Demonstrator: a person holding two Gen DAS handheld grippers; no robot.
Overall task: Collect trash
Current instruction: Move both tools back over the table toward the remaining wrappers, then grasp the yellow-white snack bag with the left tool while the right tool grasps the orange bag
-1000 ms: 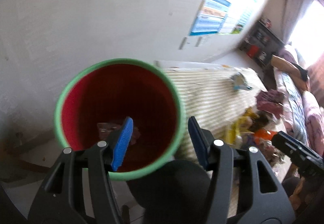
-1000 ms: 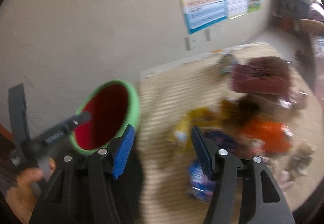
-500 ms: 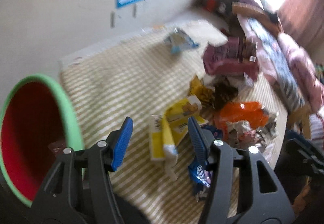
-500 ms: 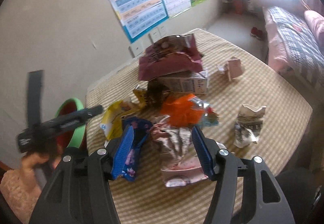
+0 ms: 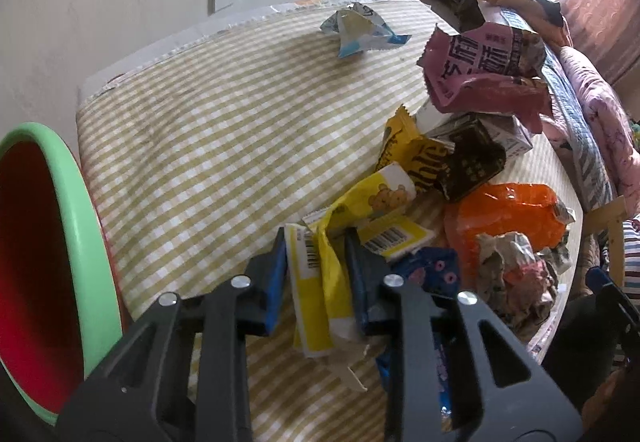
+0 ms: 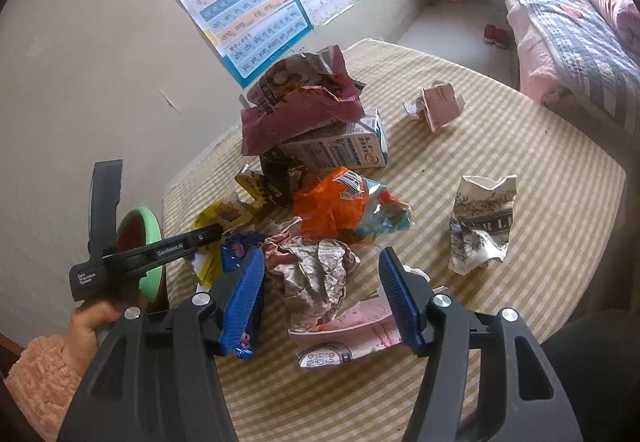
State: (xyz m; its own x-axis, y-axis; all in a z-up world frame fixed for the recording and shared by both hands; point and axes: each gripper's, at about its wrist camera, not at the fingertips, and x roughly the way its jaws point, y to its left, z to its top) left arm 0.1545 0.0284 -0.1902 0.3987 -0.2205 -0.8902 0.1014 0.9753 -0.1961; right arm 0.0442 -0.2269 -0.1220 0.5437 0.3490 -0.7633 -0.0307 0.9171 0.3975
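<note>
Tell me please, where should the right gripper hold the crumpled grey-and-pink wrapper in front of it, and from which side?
Probably from above, at the crumpled wrapper's raised middle bunch. It stands up off the checked tablecloth in folds, and the right gripper already has open jaws either side of it. Avoid the flat pink pack beneath.

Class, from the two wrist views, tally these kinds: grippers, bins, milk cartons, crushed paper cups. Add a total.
Grippers: 2, the left gripper, jaws closing with a yellow wrapper between them, and the right gripper
Bins: 1, the green-rimmed bin
Milk cartons: 1
Crushed paper cups: 1
Total: 5
</note>
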